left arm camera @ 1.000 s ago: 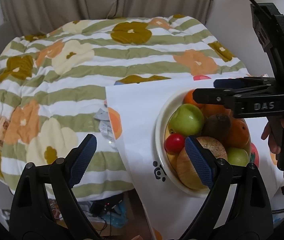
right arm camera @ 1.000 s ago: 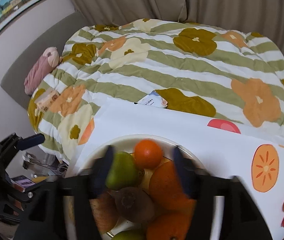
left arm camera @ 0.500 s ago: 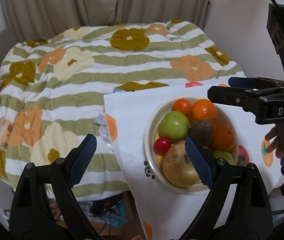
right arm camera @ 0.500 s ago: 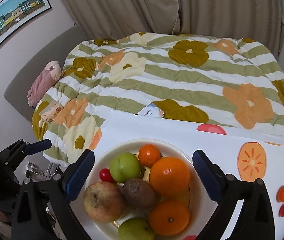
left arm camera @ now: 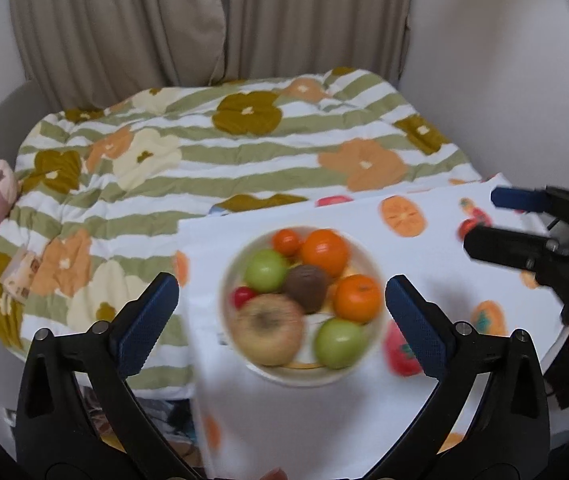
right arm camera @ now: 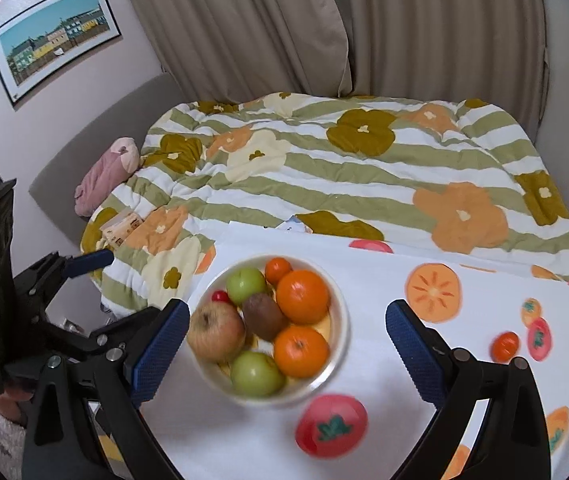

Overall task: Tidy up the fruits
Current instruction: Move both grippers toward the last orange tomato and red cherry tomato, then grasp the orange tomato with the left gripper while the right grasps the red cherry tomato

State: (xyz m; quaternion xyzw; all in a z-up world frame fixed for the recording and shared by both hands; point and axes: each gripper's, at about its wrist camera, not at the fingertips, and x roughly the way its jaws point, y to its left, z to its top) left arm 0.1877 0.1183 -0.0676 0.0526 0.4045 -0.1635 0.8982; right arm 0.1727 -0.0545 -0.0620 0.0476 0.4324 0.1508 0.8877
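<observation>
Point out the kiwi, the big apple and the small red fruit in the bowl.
kiwi [right arm camera: 264, 317], right wrist view, middle of its brown skin.
big apple [right arm camera: 216, 332], right wrist view, its upper side.
small red fruit [left arm camera: 243, 295], left wrist view, its visible red top.

**Where everything sits right now**

So the bowl [right arm camera: 338, 340] is on the tablecloth [right arm camera: 424, 360], toward its left end; the fruits are piled inside, with the apple [right arm camera: 216, 336] at the front left and the kiwi [right arm camera: 264, 316] in the middle; the bed [right arm camera: 344, 168] lies behind the tabletop, curtains [right arm camera: 324, 28] behind that; a picture [right arm camera: 54, 38] hangs on the left wall.
</observation>
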